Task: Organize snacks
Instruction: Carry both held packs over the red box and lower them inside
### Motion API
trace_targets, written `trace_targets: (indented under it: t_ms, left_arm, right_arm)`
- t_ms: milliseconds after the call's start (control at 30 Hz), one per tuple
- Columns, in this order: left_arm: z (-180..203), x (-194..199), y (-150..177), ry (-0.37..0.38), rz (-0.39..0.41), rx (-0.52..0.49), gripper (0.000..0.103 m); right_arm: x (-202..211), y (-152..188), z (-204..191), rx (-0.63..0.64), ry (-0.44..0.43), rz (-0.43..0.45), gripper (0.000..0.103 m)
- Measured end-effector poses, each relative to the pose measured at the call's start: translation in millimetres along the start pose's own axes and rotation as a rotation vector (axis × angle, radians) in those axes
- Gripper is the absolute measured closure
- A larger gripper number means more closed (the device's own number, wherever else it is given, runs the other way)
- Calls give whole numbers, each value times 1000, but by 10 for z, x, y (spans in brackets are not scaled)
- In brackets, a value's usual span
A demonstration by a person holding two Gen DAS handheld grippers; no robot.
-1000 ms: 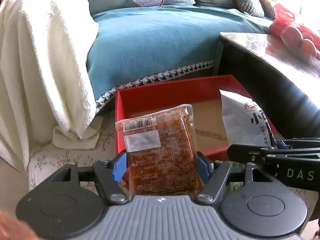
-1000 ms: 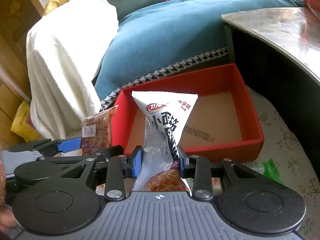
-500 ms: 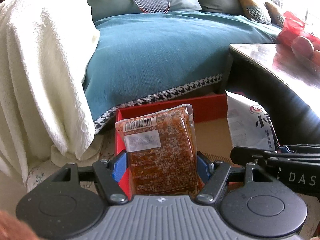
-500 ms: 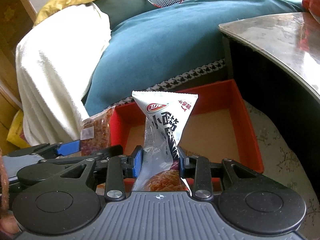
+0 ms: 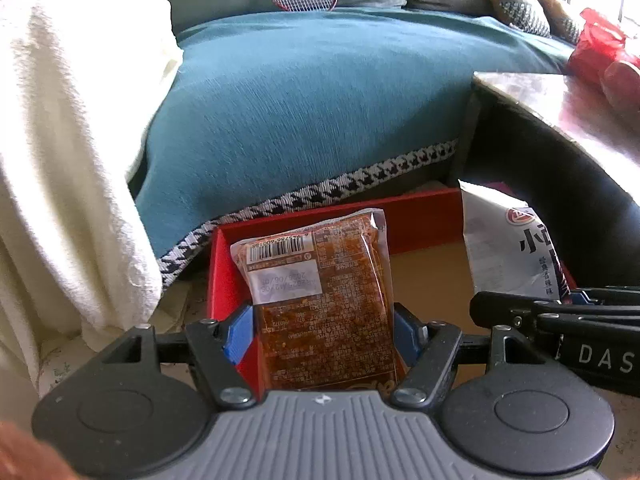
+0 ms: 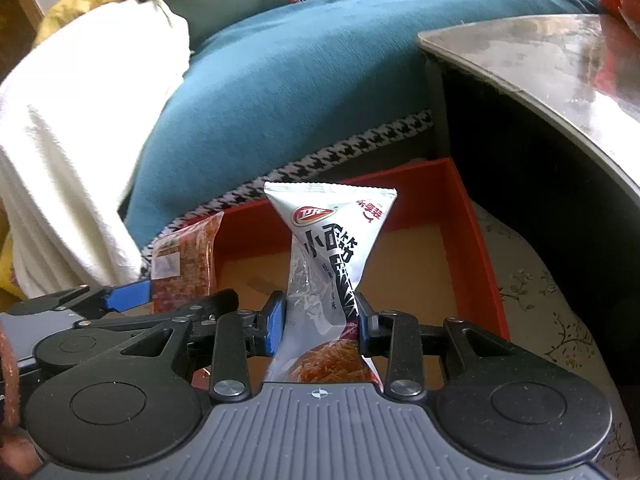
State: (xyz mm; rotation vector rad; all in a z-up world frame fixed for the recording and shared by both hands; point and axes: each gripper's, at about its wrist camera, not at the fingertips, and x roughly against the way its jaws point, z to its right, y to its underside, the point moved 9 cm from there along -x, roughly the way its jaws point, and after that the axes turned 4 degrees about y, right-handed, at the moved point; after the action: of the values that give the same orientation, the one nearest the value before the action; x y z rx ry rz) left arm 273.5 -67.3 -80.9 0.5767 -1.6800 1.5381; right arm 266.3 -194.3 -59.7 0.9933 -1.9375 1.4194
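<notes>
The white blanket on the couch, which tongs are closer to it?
Left. The left tongs, gripping the brown snack pack, are on the side of the white blanket; the right tongs, holding the white chip bag, are farther off.

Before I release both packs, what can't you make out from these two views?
- Near floor of the red box: both views, hidden by the packs and gripper bodies.
- Bottom of the brown pack: left view, behind the left gripper.
- Silver pack: its lower end hidden in the right gripper; cut off in the left view.
- Pack heights above the box floor: unclear.
</notes>
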Motion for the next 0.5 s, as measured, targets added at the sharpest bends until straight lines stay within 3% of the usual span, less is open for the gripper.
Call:
trace_targets:
  t_ms: [500]
  left_arm:
    - [26, -532, 127, -34, -92, -10, 40]
  right_arm:
    - [-462, 72, 155, 16, 59, -88, 64]
